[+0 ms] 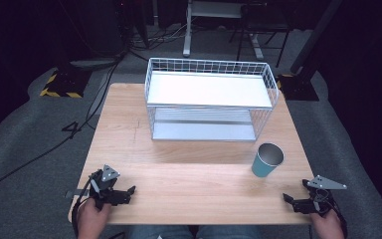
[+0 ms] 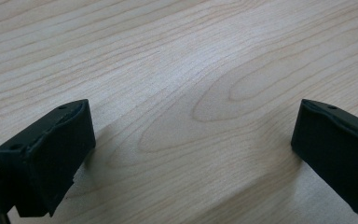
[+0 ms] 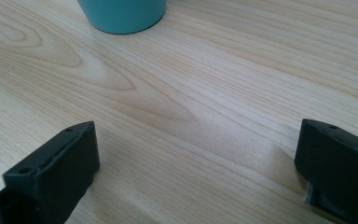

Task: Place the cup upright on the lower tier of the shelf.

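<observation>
Standing upright, mouth up, the teal cup (image 1: 267, 160) sits on the table (image 1: 189, 174) toward its right side, just in front of the wire rack (image 1: 211, 99). Left gripper (image 1: 124, 193) and right gripper (image 1: 291, 200) rest near the front edge, jaws spread wide, empty. Right gripper view shows the cup's base (image 3: 121, 15); left gripper view bare wood (image 2: 191, 93).

A light wooden worktop (image 1: 129, 124) stands on grey carpet (image 1: 25, 149). Far beyond both claws the room is dark, with a white desk frame (image 1: 188, 30) and floor cables (image 1: 164, 35).
</observation>
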Demonstrator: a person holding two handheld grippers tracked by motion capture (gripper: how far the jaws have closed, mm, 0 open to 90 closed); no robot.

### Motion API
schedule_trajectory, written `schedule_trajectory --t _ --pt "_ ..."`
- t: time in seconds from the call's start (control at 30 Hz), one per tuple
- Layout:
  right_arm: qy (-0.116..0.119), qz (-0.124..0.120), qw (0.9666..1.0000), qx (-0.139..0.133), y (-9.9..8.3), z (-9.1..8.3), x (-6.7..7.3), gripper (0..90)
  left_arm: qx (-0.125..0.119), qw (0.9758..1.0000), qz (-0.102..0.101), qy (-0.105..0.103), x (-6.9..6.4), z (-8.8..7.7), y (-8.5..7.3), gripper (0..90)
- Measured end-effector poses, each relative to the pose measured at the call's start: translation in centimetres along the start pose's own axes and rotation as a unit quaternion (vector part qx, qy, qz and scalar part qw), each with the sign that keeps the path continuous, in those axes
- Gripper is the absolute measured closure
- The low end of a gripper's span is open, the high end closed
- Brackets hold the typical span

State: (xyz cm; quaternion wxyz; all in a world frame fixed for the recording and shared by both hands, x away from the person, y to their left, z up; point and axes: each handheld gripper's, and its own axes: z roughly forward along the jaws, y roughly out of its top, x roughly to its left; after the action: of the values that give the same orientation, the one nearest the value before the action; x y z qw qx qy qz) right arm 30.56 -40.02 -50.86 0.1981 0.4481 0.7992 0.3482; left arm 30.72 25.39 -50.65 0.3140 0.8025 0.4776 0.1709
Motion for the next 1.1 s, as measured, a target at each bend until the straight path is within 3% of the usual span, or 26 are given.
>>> schedule_trajectory --t 0.23,0.83,0.93,0.97,1.1 --pt "-0.007 0.008 0.9999 -0.001 0.1 0.1 0.1 0.3 0.000 1.0000 0.001 0.001 0.1 0.1 0.2 0.0" --pt "0.002 0.018 0.9998 -0.010 -0.1 -0.2 -0.3 3.8 0.000 1.0000 0.001 0.001 0.1 0.1 0.2 0.0" --pt "0.013 0.024 0.9995 -0.013 0.0 -0.3 -0.5 5.9 0.000 1.0000 0.000 0.001 0.1 0.1 0.2 0.0" --pt "0.020 0.033 0.9992 -0.010 0.2 -0.6 -0.6 12.8 0.000 1.0000 0.001 0.001 0.1 0.1 0.2 0.0" --pt "0.020 0.024 0.9994 -0.015 0.7 -1.0 -0.3 12.9 0.000 1.0000 0.000 0.001 0.1 0.1 0.2 0.0"
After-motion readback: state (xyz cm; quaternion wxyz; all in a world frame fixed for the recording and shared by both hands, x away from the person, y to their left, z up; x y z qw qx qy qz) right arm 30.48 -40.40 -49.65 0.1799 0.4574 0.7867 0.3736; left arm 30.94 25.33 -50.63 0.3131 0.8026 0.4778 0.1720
